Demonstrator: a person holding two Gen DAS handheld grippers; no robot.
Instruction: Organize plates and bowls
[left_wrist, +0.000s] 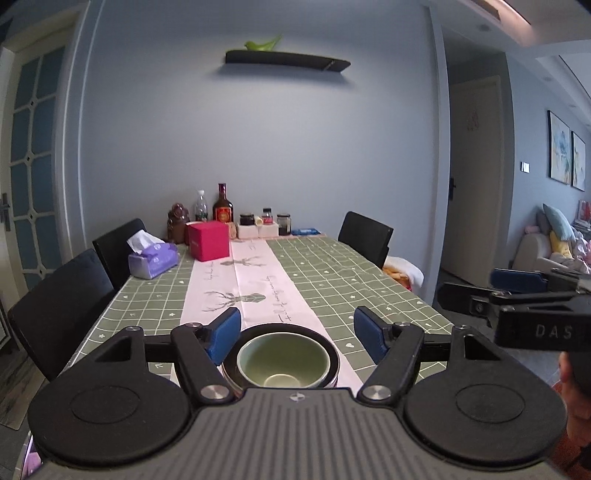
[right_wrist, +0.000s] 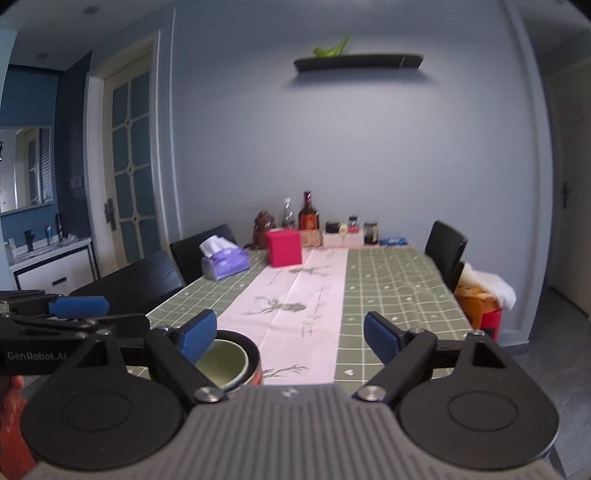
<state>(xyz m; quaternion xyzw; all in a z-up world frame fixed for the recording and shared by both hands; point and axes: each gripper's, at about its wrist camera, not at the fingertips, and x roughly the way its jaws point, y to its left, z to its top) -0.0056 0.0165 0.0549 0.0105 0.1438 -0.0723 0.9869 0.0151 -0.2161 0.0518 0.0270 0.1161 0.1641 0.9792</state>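
Bowl (left_wrist: 283, 360): nested in dark dish, centred under left hand-held gripper (left_wrist: 296, 335), spread, empty.
Right hand-held gripper (right_wrist: 290, 336): spread, empty; bowl seen off its left finger.

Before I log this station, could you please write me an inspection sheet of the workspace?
Surface: table under a green checked cloth with a pink runner.
Job's things: green bowl nested in a dark bowl at the near edge; no plates seen.
Clutter: tissue pack, red box, bottles and jars at the far end.
Grippers: left gripper open, jaws on either side of the bowls without touching; right gripper open, empty.
Cables: nothing seen.
Surroundings: black chairs, wall shelf, doors.
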